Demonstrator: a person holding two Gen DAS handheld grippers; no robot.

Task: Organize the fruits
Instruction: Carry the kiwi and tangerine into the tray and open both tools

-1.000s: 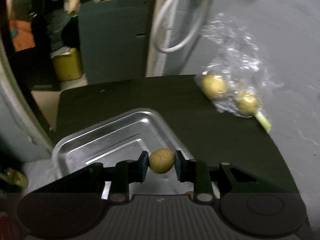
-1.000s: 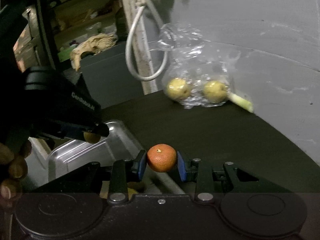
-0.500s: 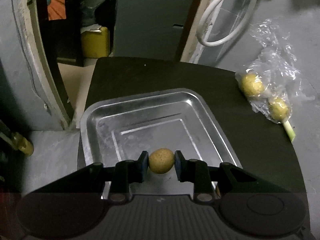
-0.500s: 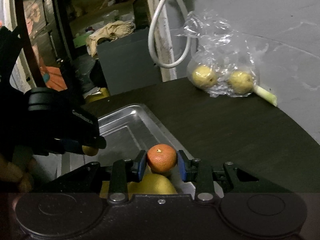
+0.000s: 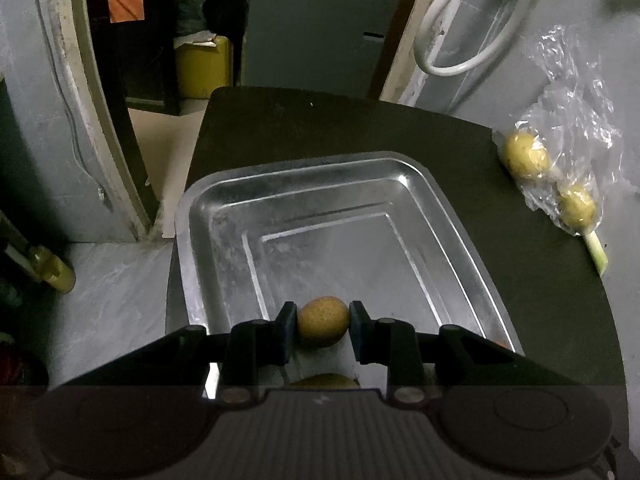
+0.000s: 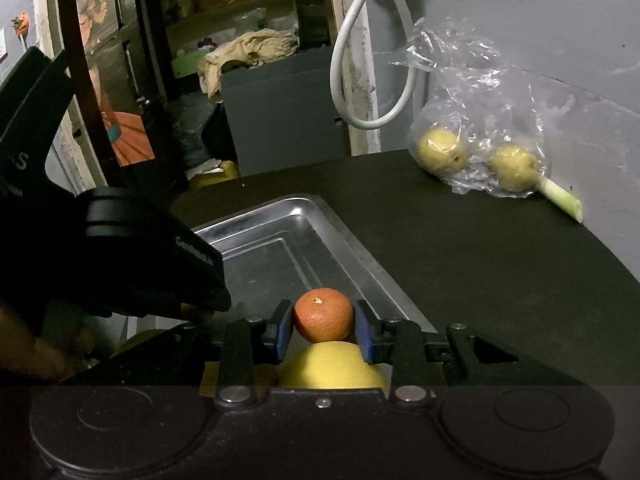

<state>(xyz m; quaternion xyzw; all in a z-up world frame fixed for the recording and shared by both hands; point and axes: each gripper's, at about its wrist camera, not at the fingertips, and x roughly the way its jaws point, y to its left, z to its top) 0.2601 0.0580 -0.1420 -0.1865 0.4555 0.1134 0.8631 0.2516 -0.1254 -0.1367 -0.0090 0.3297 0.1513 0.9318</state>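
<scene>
Your left gripper (image 5: 323, 322) was clamped on a small tan fruit (image 5: 322, 321) over the near end of the metal tray (image 5: 448, 216); a second earlier it hung short of the tray. Your right gripper (image 6: 323, 322) pinched an orange (image 6: 323, 314) just above a yellow fruit (image 6: 332, 366), now over the tray's near corner.

Speckled tan fruit (image 5: 323, 321), orange mandarin (image 6: 323, 314), silver tray (image 5: 208, 216), black table (image 5: 532, 280).
</scene>
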